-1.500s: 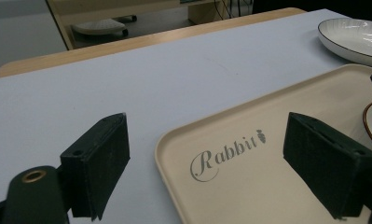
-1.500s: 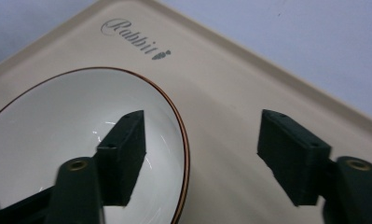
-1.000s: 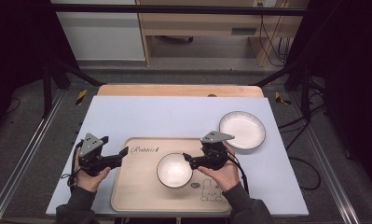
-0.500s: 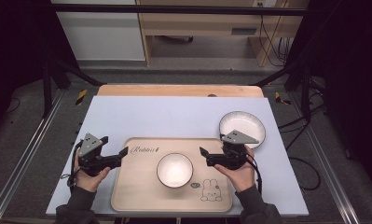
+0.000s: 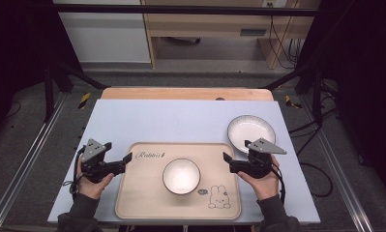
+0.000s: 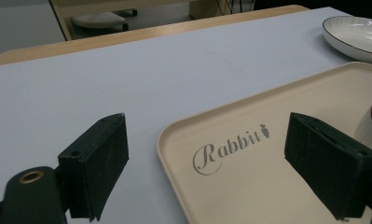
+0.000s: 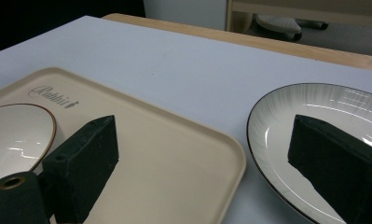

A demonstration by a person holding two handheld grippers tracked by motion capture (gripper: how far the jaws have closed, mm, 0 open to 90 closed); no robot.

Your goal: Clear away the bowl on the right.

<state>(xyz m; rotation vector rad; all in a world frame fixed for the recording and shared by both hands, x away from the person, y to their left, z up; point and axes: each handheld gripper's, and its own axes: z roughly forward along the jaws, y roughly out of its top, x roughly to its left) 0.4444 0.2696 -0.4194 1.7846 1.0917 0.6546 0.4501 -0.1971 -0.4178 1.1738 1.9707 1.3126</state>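
A cream tray (image 5: 142, 193) printed with "Rabbit" and a bunny lies at the table's near middle. A white bowl (image 5: 181, 175) with a brown rim stands on it. A white plate (image 5: 251, 130) with a dark rim rests on the table beyond the tray's right corner. My left gripper (image 5: 127, 158) is open at the tray's left edge, its jaws straddling the tray corner (image 6: 174, 135). My right gripper (image 5: 227, 162) is open at the tray's right edge, one jaw over the tray (image 7: 174, 158), the other over the plate (image 7: 277, 116). Nothing is held.
The pale blue table top (image 5: 181, 118) has a wooden strip (image 5: 185, 93) along its far edge. Dark frame legs and cables stand on the floor to both sides.
My right gripper has pulled away from the bowl to the right, ending at the tray's right edge near the plate. The bowl stays on the tray. The left gripper has not moved.
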